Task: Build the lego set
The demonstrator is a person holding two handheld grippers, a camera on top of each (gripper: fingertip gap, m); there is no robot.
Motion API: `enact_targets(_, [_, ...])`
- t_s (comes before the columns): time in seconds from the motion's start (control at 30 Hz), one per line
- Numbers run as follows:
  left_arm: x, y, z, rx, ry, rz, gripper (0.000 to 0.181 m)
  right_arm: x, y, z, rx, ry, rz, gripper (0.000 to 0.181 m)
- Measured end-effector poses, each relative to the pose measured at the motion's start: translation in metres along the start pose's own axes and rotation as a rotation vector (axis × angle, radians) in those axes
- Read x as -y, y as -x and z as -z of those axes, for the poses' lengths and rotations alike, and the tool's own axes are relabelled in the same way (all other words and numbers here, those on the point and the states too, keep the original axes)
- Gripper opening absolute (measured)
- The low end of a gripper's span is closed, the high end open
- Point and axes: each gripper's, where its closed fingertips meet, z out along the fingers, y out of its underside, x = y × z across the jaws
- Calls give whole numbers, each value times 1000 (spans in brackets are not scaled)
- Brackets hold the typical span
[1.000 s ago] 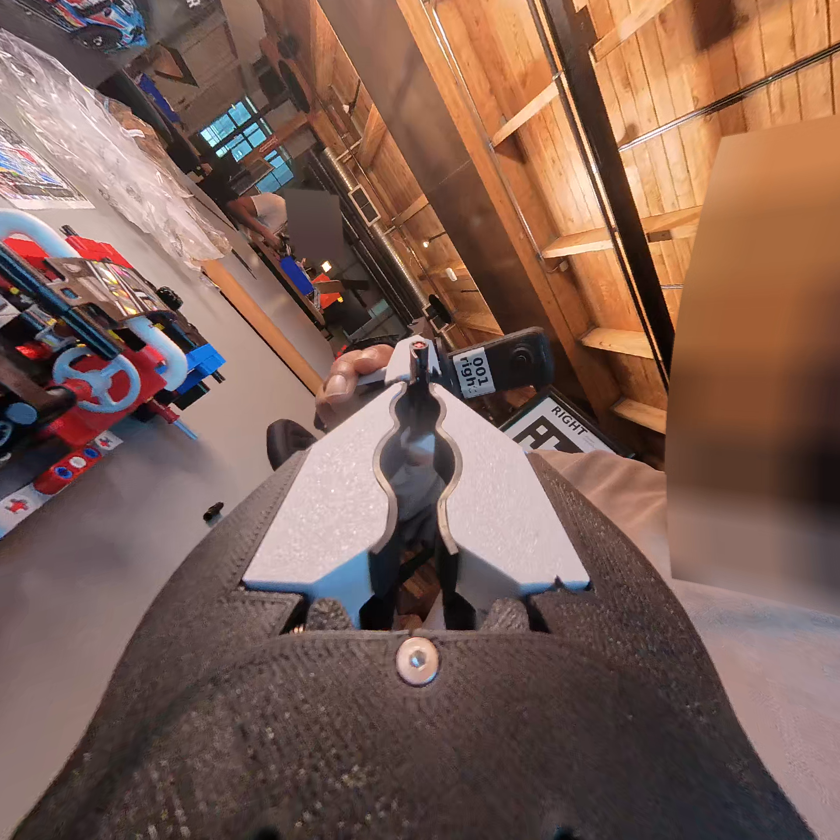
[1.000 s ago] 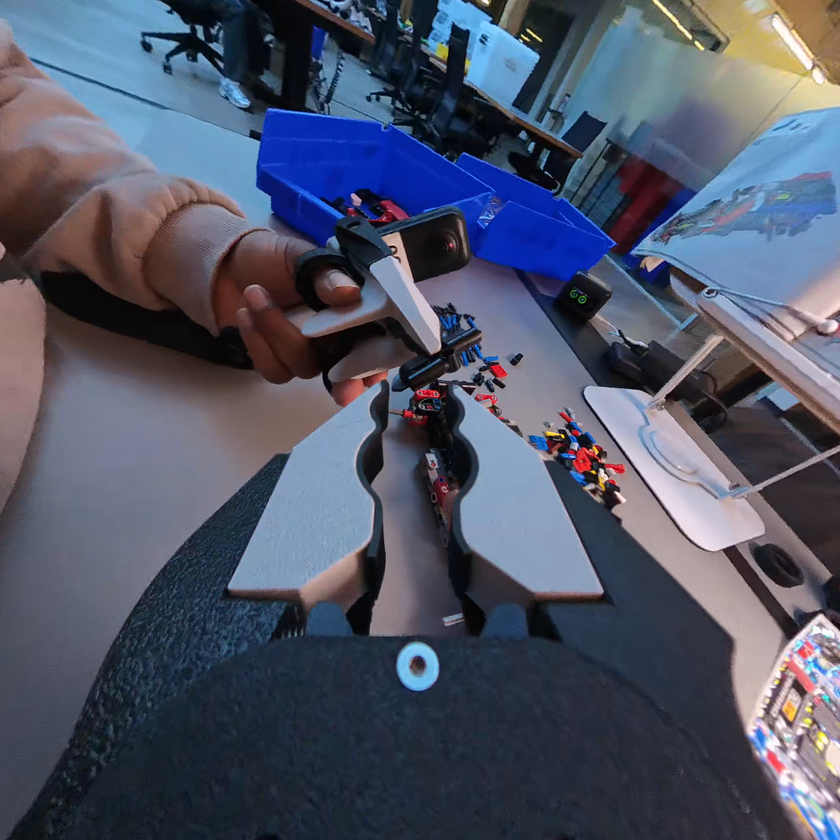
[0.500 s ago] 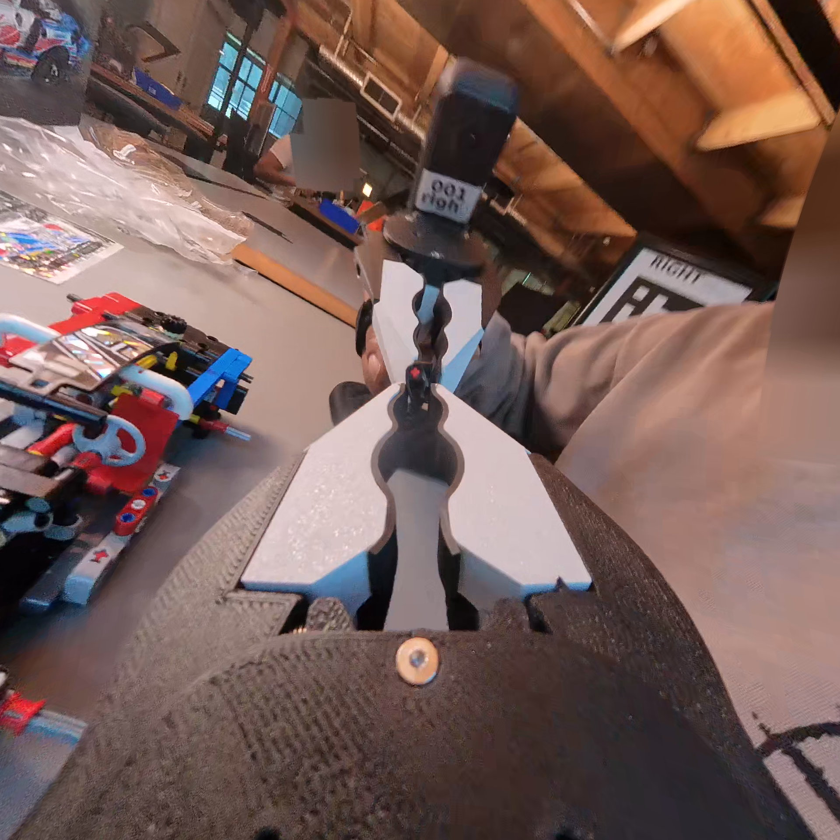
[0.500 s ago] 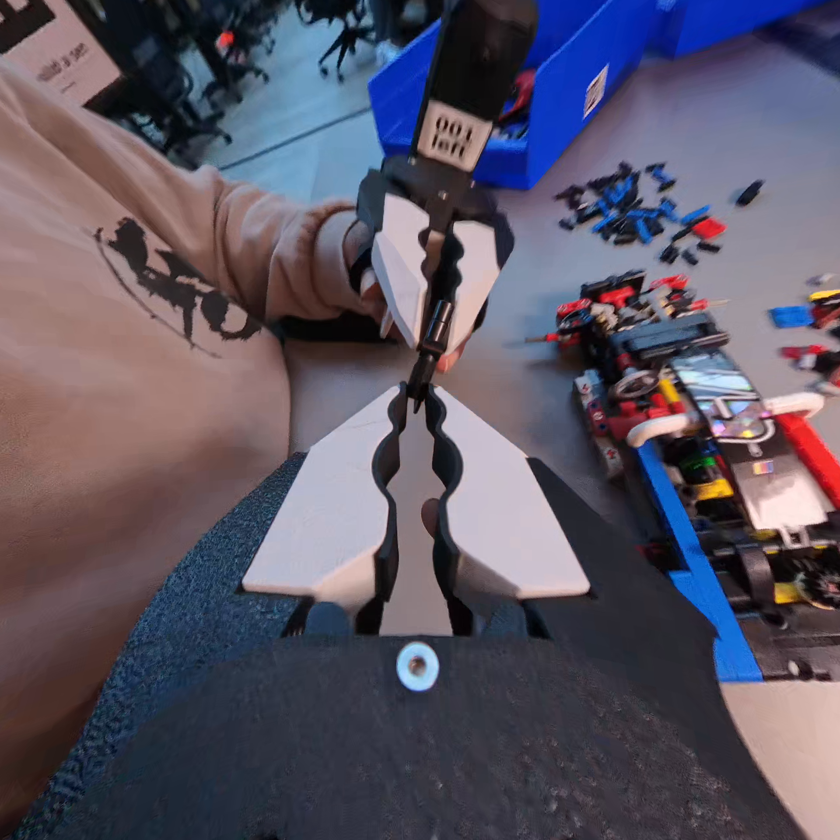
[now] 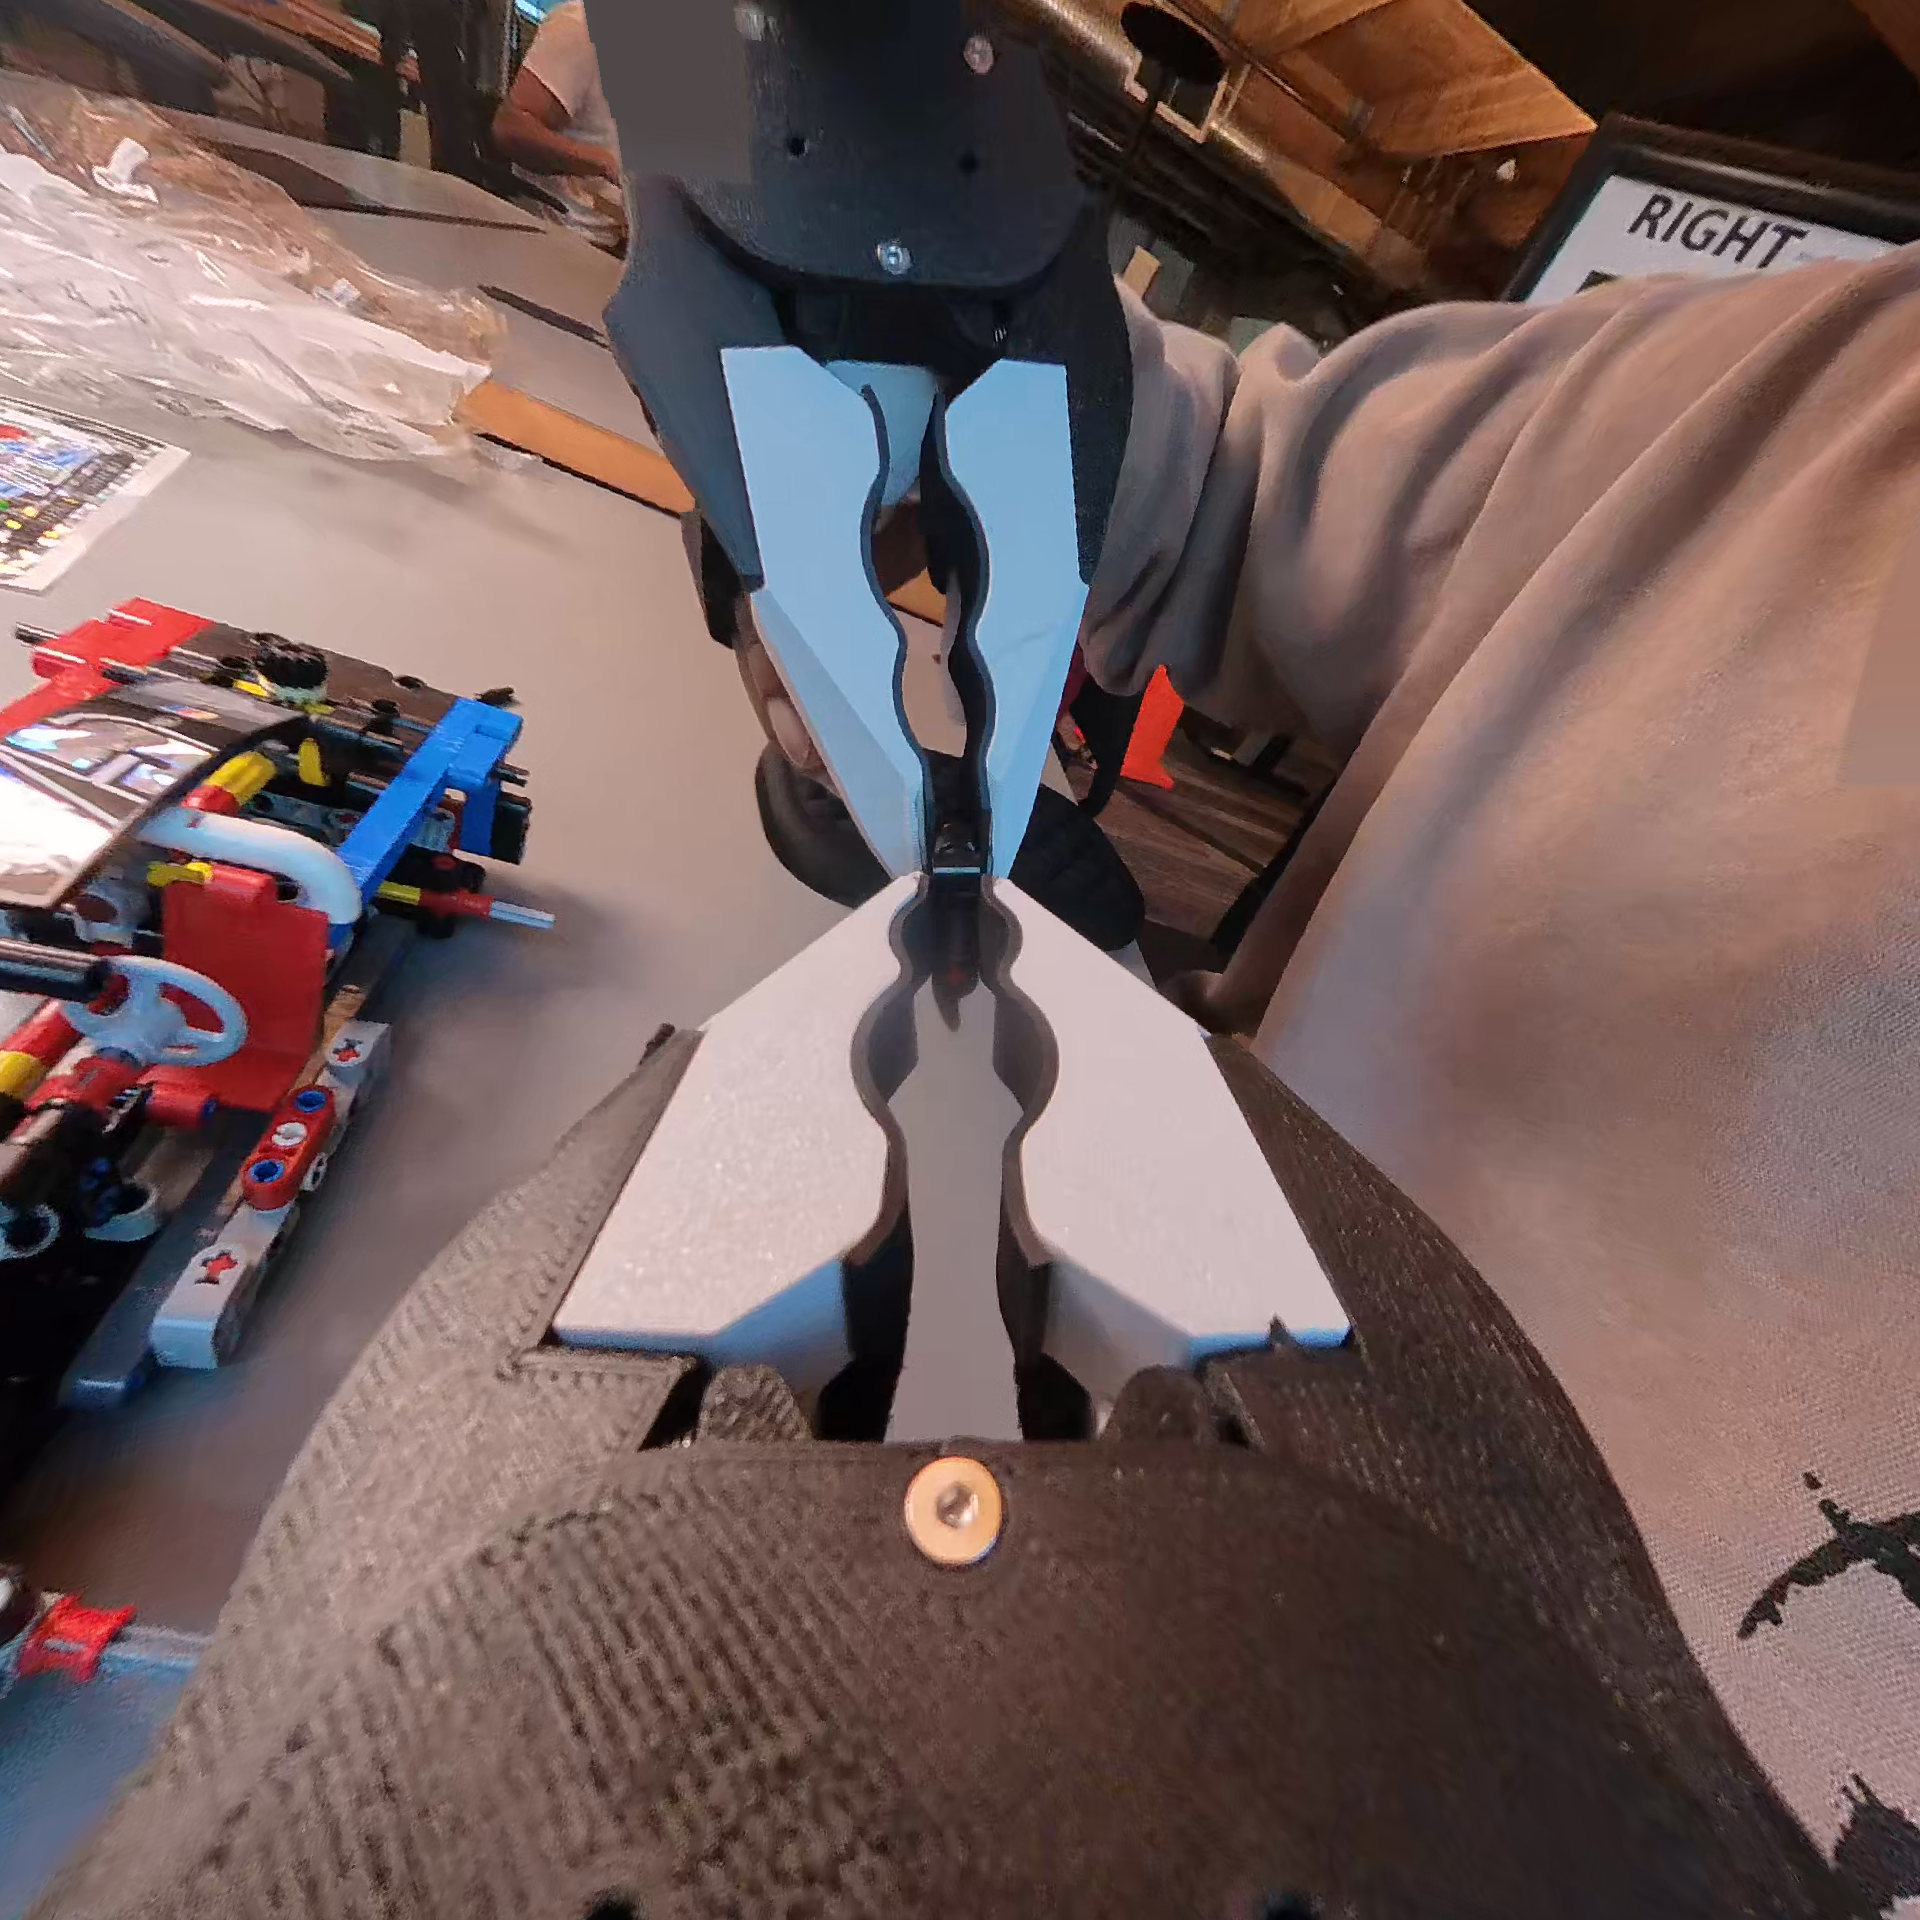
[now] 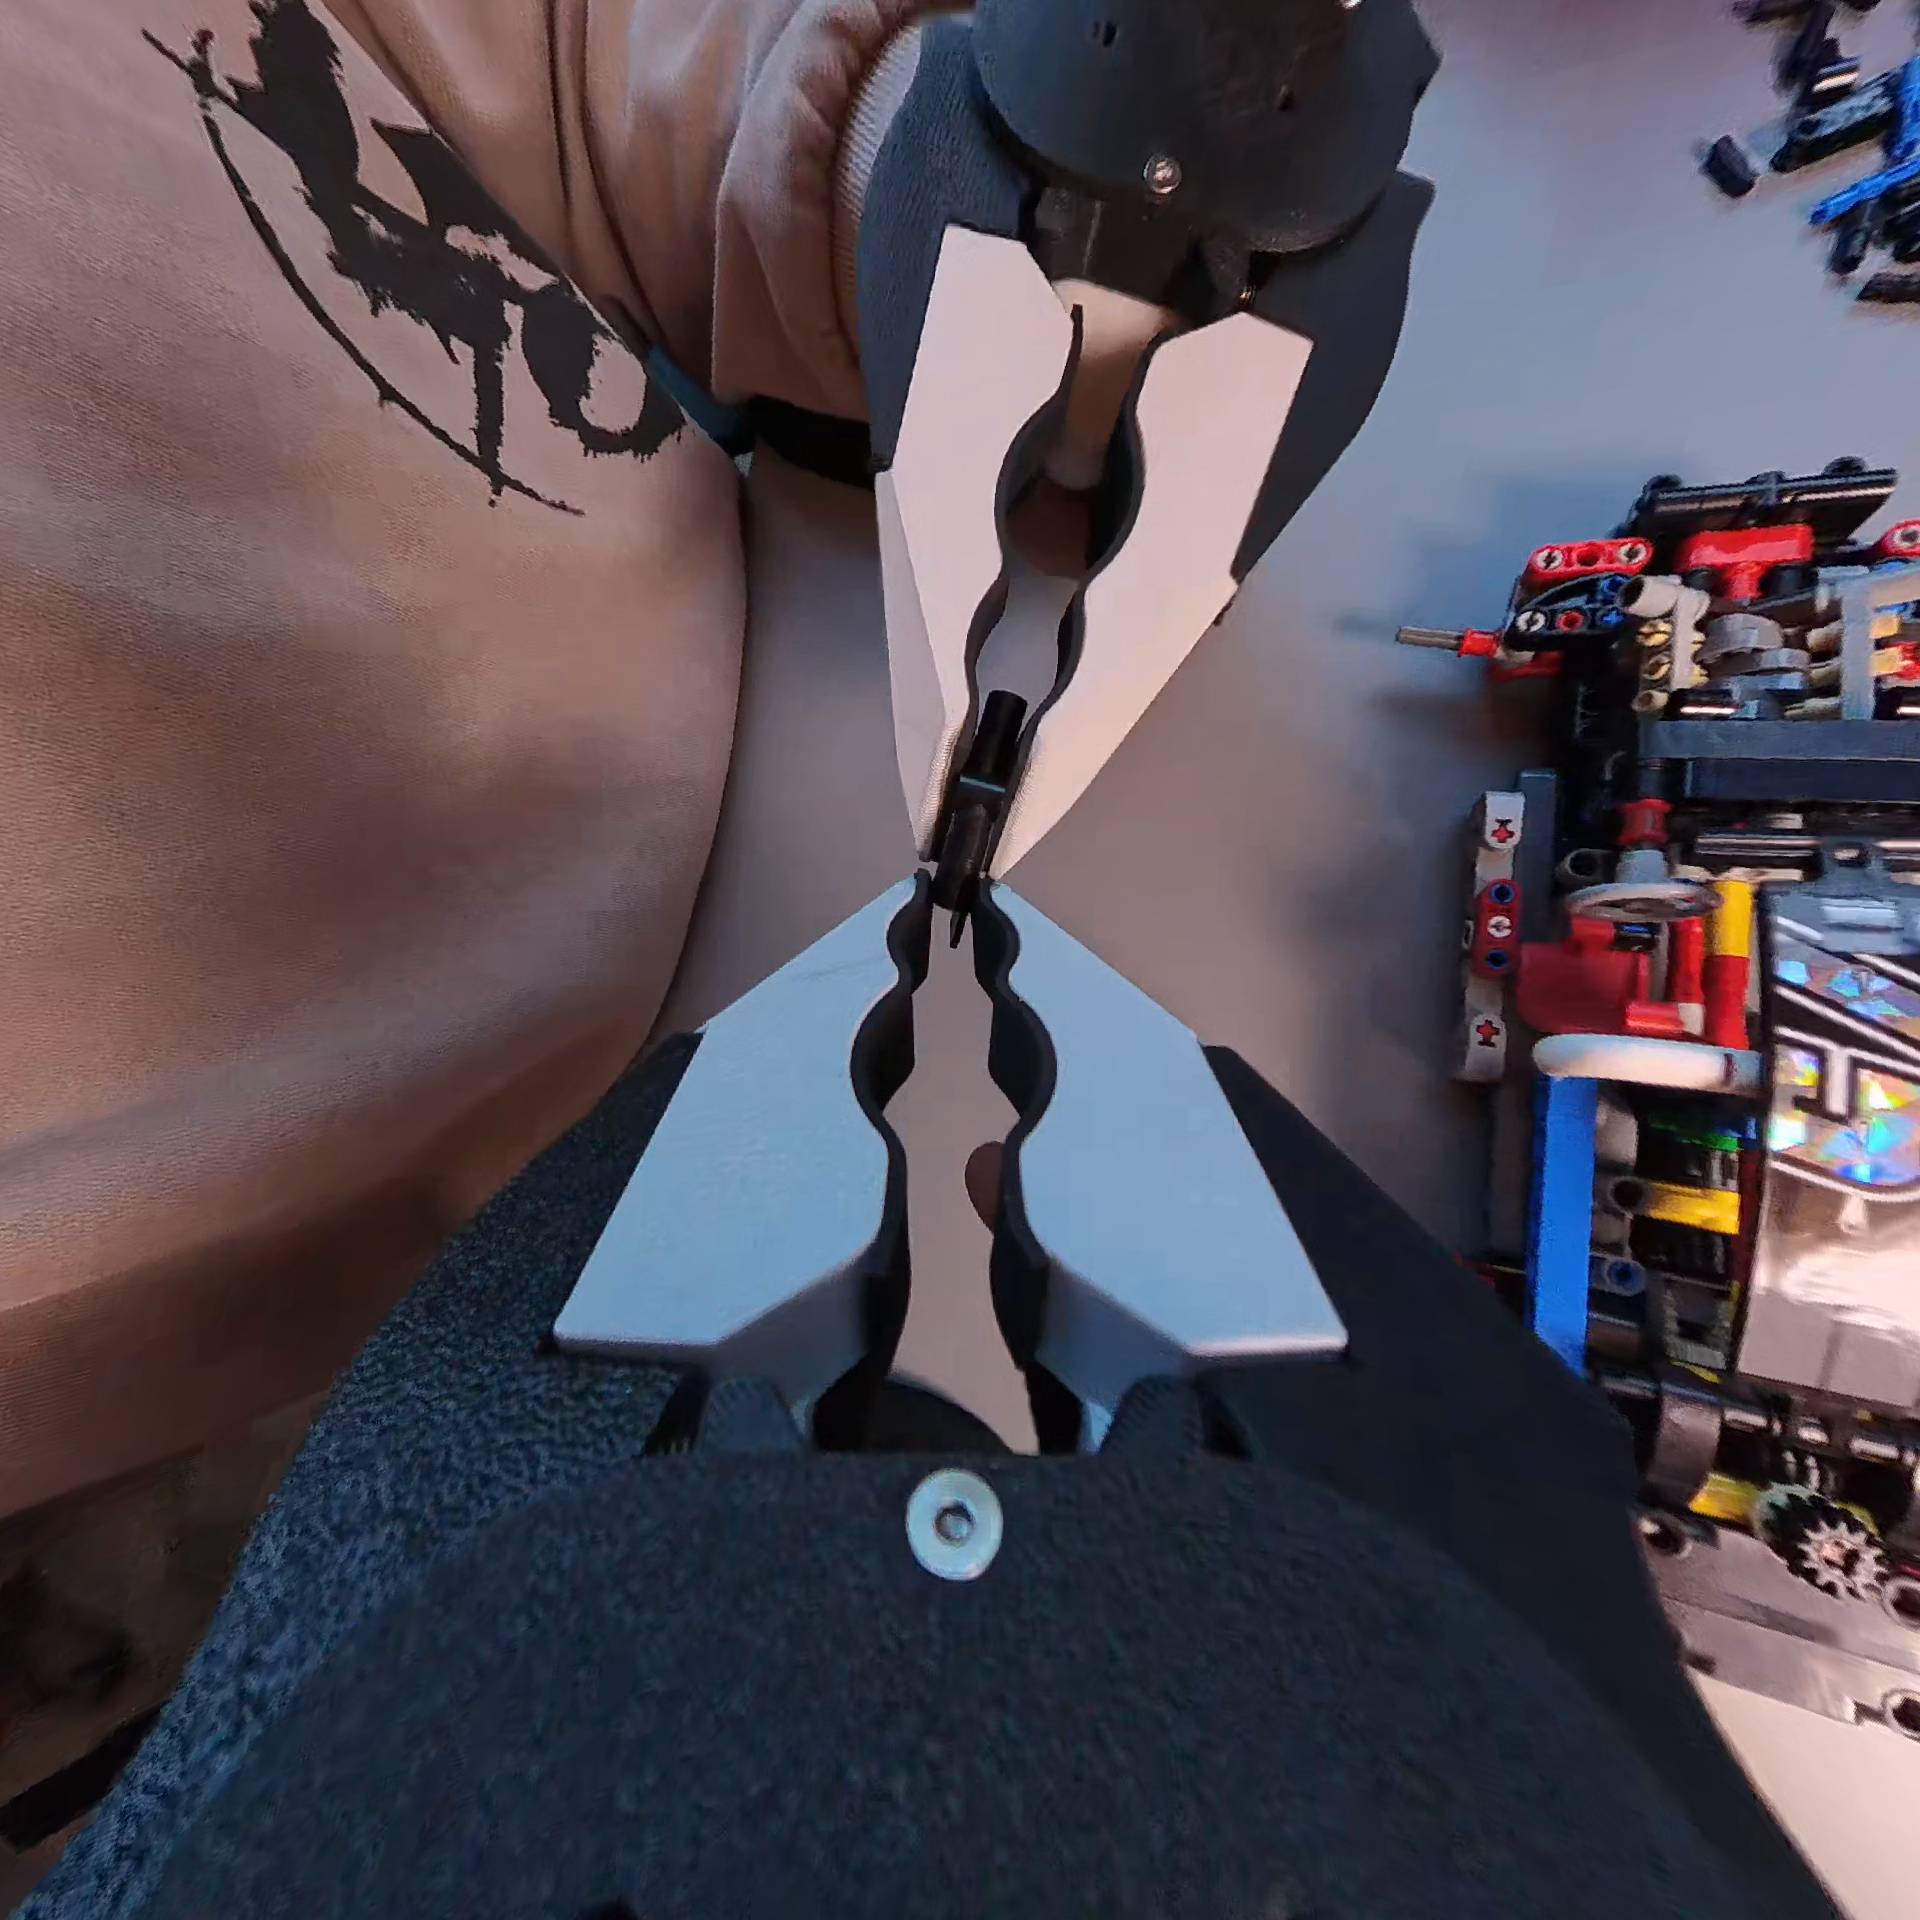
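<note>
In the left wrist view, the left gripper [image 5: 954,902] points up toward 12 o'clock. Its two grey fingers are pinched close at the tips, and a small dark piece [image 5: 954,951] with a red spot sits between them. The right gripper [image 5: 954,850] comes down from 12 o'clock and meets it tip to tip. Its tips are close together too, on a little black part. I cannot tell if the two parts are joined. At 9 o'clock the lego car [image 5: 197,935] lies on the grey table [image 5: 582,644], with red, blue, white and black bricks and a grey steering wheel. Crinkly clear plastic bags [image 5: 208,312] lie at 10 o'clock. A tan sleeve [image 5: 1507,675] fills the side at 3 o'clock.

In the right wrist view, the right gripper [image 6: 954,902] points up, its tips nearly closed around the thin end of the piece. The left gripper [image 6: 961,847] reaches down from 12 o'clock, clamped on a black peg [image 6: 982,790]. The peg's point goes right between the right gripper's tips. The lego car [image 6: 1714,987] is at 3 o'clock on the table. Loose blue and black bricks [image 6: 1849,125] lie at 1 o'clock. A tan shirt [image 6: 364,727] with a black print is at 9 o'clock.
</note>
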Motion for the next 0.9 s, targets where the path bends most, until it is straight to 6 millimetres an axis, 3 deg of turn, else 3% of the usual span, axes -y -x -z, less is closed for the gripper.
enact_targets(0.13, [23, 9, 17, 61, -119, -14, 5, 23, -14, 24, -70, -269, -25, 16])
enact_targets(0.2, [35, 13, 30, 71, -197, 12, 5, 11, -29, 37, -200, -302, -14, 16])
enact_targets(0.3, [45, 22, 43, 103, -274, 47, 5, -38, -51, 45, -433, -181, 17, 20])
enact_targets(0.47, [48, 38, 50, 171, -340, 106, 4, -142, -77, 66, -676, 52, -83, 20])
enact_targets(0.53, [49, 43, 53, 180, -363, 138, 4, -172, -86, 77, -749, 103, -122, 22])
enact_targets(0.73, [45, 52, 54, 191, -390, 207, 4, -182, -118, 110, -868, -47, -249, 21])
enact_targets(0.9, [38, 52, 47, 185, -354, 214, 4, -179, -150, 117, -871, -79, -342, 26])
